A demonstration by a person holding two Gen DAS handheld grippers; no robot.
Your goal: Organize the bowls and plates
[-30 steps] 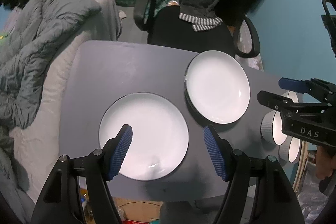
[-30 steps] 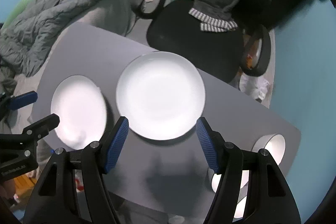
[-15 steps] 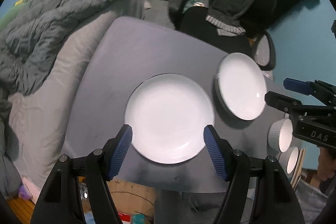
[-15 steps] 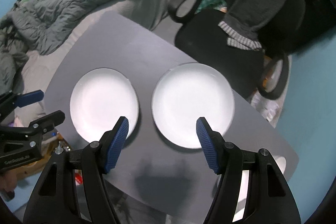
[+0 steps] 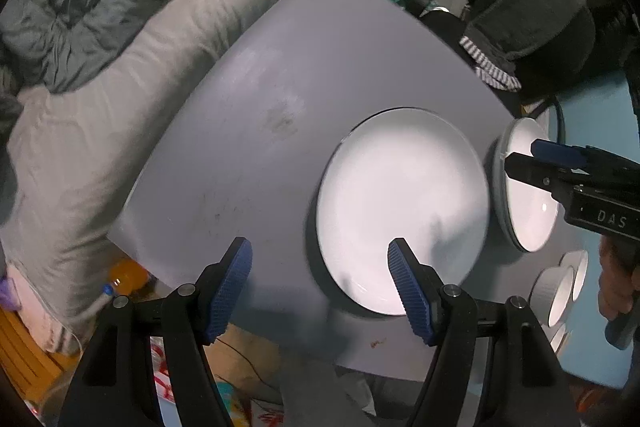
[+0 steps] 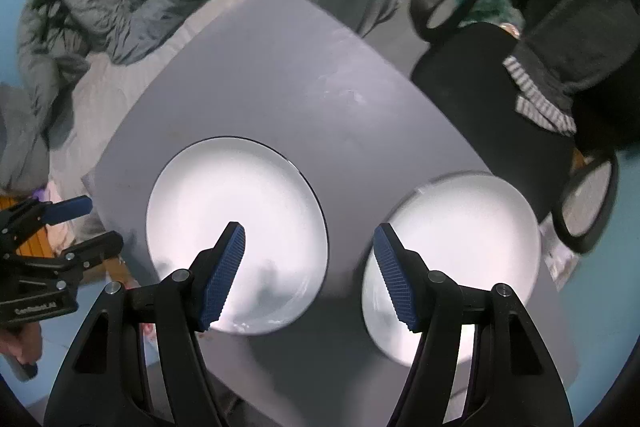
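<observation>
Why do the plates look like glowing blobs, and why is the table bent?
Left wrist view: the near plate is overexposed to flat white, and its edge smears with motion blur; the fisheye lens bows the grey table. Right wrist view: both plates glare the same way, the right plate blurriest, while the tongs stay sharp.

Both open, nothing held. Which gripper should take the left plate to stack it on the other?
Left, probably. The left gripper is open with one finger already over the left plate; the right gripper straddles the gap toward the right plate.
</observation>
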